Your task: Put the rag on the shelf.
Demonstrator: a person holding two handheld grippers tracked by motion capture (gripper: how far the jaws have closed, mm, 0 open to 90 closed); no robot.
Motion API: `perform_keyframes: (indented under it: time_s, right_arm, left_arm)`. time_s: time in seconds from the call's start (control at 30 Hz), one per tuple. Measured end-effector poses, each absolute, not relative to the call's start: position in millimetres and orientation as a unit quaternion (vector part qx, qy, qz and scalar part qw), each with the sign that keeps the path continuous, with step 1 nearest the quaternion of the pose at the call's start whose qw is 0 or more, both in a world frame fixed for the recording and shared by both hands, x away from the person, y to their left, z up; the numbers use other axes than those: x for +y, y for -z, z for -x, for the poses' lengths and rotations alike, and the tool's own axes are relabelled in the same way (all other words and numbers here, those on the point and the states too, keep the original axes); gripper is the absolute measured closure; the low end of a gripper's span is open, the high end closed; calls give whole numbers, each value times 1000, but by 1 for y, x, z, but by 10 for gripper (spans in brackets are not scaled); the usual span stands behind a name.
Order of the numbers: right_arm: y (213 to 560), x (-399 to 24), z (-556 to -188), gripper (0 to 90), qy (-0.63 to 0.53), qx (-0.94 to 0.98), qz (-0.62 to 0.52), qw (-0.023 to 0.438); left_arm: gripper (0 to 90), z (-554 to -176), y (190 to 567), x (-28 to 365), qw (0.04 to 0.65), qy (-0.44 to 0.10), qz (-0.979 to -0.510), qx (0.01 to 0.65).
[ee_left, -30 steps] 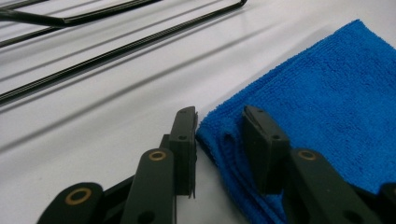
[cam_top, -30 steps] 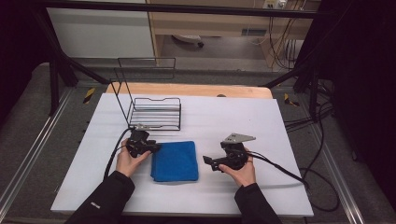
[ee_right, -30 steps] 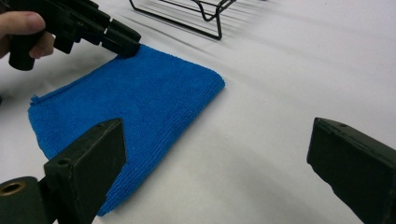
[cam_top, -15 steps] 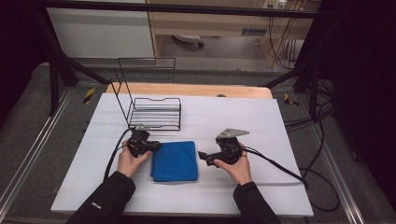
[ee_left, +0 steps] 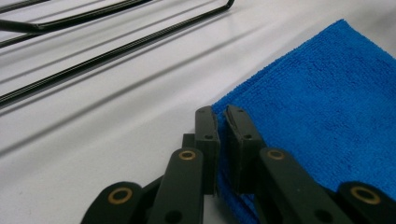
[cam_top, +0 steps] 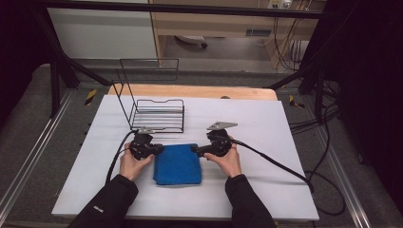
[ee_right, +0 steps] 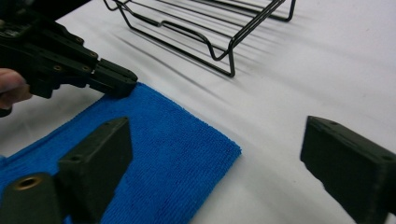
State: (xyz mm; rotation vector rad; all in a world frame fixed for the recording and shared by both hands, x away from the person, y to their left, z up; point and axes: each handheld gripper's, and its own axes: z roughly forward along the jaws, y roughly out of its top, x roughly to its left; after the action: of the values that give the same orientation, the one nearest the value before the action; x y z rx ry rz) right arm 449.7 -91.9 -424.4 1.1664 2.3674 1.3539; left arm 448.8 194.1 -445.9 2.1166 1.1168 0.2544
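A folded blue cloth lies flat on the white table. My left gripper is at the cloth's far left corner, its jaws shut on the cloth's edge. My right gripper is low at the far right corner. It is open, and its jaws have just been closing a little. One jaw is over the cloth and the other over bare table, so the corner lies between them untouched.
A black wire rack stands just beyond the cloth, close to both grippers. A wooden board runs along the table's far edge. Cables trail from each gripper across the table.
My right hand has slid left across the table up to the cloth's far right corner. The left hand has stayed at the left corner.
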Motion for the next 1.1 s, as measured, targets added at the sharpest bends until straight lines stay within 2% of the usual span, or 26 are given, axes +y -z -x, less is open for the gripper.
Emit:
perform_keyframes:
  time_s: [0.13, 0.37, 0.57, 0.8, 0.97, 1.1]
  right_arm:
    - [435, -90, -458, 340, -439, 803, -394, 88]
    - [444, -85, -465, 532, -430, 806, -403, 64]
    - [450, -84, -469, 623, -404, 814, -412, 60]
    - [453, -83, -470, 723, -403, 812, -420, 34]
    - [452, -83, -471, 836, -403, 811, -424, 21]
    - [447, -84, -468, 864, -411, 808, -422, 22]
  left_arm:
    - [834, -449, 446, 194, 359, -99, -821, 433]
    - [833, -449, 447, 195, 364, -99, -822, 427]
    - [833, -449, 447, 195, 363, -102, -824, 422]
    - [835, -449, 447, 196, 366, -98, -822, 425]
    - [843, -450, 447, 196, 367, -96, -821, 426]
    - [850, -450, 447, 199, 377, -85, -814, 433]
